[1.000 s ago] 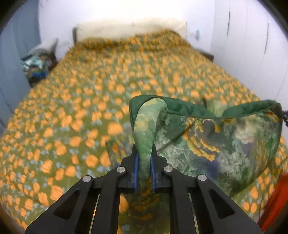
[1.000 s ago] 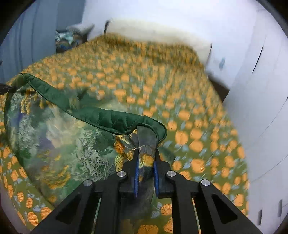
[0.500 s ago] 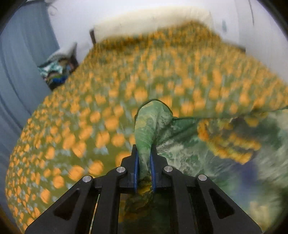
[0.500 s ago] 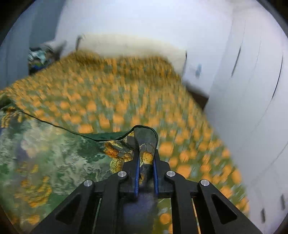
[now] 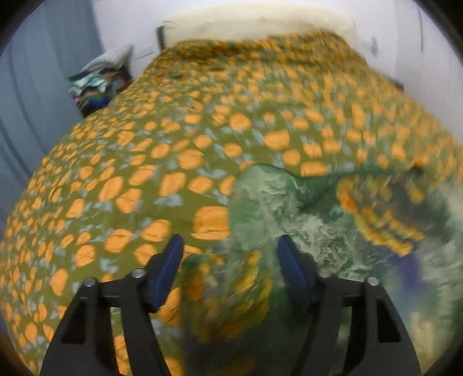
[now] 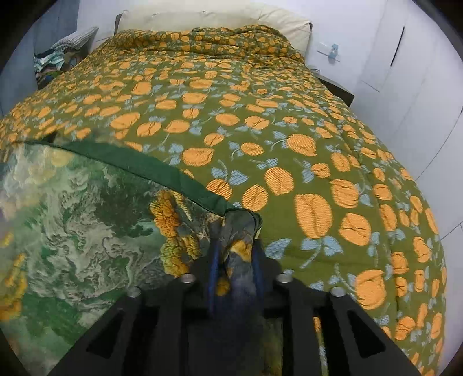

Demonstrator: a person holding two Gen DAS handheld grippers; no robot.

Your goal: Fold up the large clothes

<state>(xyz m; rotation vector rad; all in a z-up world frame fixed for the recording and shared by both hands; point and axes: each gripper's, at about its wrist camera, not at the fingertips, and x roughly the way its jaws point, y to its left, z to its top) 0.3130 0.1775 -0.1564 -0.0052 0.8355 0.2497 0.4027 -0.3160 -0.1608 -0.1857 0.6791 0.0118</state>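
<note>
A large green printed garment [image 5: 289, 208] with a dark green hem lies on the orange-flowered bedspread [image 5: 173, 144]. My left gripper [image 5: 229, 243] hovers over its near left corner. Its jaws are opening and stand wide, and the corner lies slack between them, touching neither blue pad. In the right wrist view the same garment [image 6: 86, 217] fills the lower left of the bedspread [image 6: 289, 130]. My right gripper [image 6: 235, 245] is at the garment's right corner. Its jaws are opening too, and a fold of cloth stands loosely between the blurred pads.
A cream pillow [image 6: 217, 17] lies at the head of the bed. A pile of clothes [image 6: 49, 63] sits at the bed's far left beside a grey-blue curtain [image 5: 29, 101]. White wardrobe doors [image 6: 405, 72] and a dark nightstand [image 6: 338, 89] stand to the right.
Both grippers came down toward the bed with the garment, which now lies flat. Both then parted their jaws, the left much wider, releasing the pinched corners.
</note>
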